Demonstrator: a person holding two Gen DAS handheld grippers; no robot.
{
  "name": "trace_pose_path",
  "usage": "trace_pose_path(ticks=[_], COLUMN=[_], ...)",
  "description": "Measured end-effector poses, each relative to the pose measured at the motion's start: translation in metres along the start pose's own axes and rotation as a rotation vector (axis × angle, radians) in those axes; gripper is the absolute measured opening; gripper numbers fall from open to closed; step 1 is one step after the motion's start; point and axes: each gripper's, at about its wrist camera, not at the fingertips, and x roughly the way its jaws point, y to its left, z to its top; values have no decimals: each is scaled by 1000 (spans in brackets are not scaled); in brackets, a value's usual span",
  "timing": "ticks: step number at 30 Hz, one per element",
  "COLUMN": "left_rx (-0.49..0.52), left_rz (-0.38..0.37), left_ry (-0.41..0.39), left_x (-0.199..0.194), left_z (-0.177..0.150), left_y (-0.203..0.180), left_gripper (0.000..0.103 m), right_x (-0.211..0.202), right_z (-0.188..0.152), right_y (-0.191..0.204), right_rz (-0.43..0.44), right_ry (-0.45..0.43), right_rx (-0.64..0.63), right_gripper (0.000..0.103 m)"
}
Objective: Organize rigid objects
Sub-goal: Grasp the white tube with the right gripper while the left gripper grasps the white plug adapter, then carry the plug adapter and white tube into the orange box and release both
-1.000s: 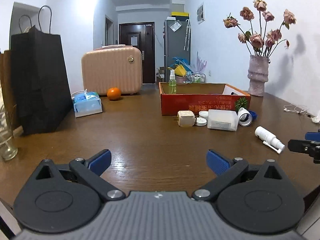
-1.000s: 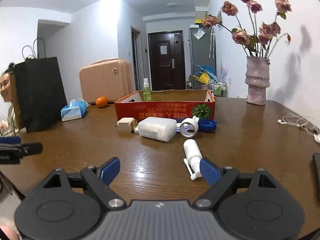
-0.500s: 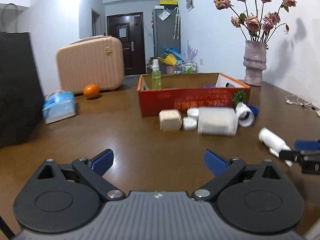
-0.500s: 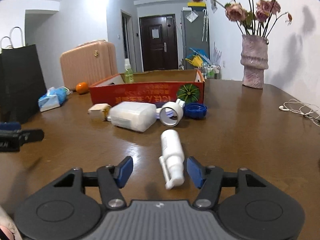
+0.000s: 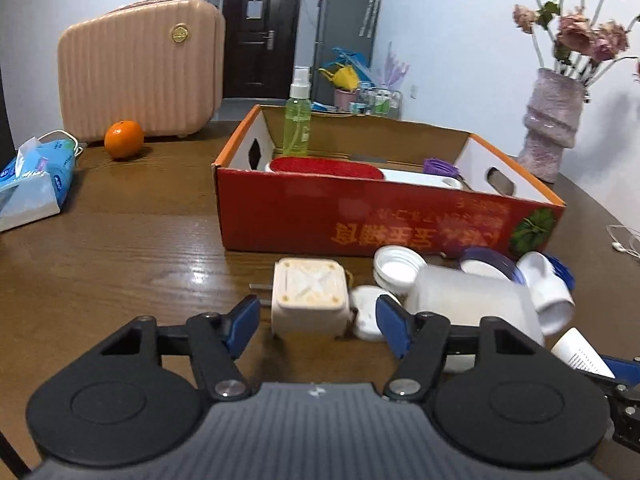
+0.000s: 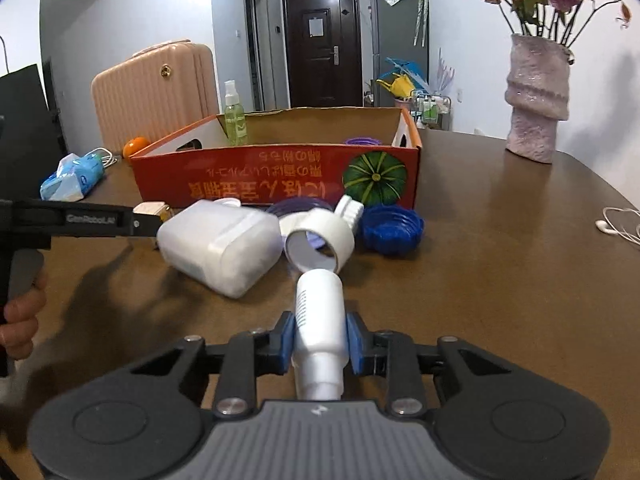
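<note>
Dark brown wood-grain tabletop fills both views, with a white-walled room and a dark door behind it. On it, the right gripper is clenched on a small white plastic spray bottle, blue pads pressing its sides, the bottle pointing away toward a white plastic ring-shaped cap. Just left of that lies a translucent white plastic jug on its side, and a blue ribbed lid sits to the right, all in front of the red cardboard box with a pumpkin print. The left gripper is spread wide, its blue pads on either side of a cream square plug adapter without touching it. Only the left view looks into the box: a red flat item, a purple lid and white pieces lie there, hard to identify, beside an upright green spray bottle. The right view shows only the adapter's corner behind the left gripper's black arm. Farther out stand a pink ribbed hard-shell suitcase, an orange, a blue tissue pack cut off at the frame edge, and a mauve textured vase of dried roses.
</note>
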Motion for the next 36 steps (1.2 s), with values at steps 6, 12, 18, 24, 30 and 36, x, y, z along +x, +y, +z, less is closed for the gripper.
trace_pose_path(ticks=[6, 12, 18, 24, 30, 36], left_rx=[-11, 30, 170, 178, 48, 104], left_rz=[27, 6, -127, -126, 4, -160], left_ry=[1, 1, 2, 10, -9, -86], left_x=[6, -32, -92, -120, -131, -137], left_z=[4, -17, -60, -88, -87, -79], left_y=[4, 17, 30, 56, 86, 58], left_gripper=[49, 47, 47, 52, 50, 73], right_x=[18, 14, -6, -25, -39, -46], right_z=[14, 10, -5, -21, -29, -35], right_y=[2, 11, 26, 43, 53, 54], right_rz=[28, 56, 88, 119, 108, 93], right_ry=[13, 20, 33, 33, 35, 32], right_rx=[-14, -29, -51, -52, -57, -41], right_gripper=[27, 27, 27, 27, 27, 27])
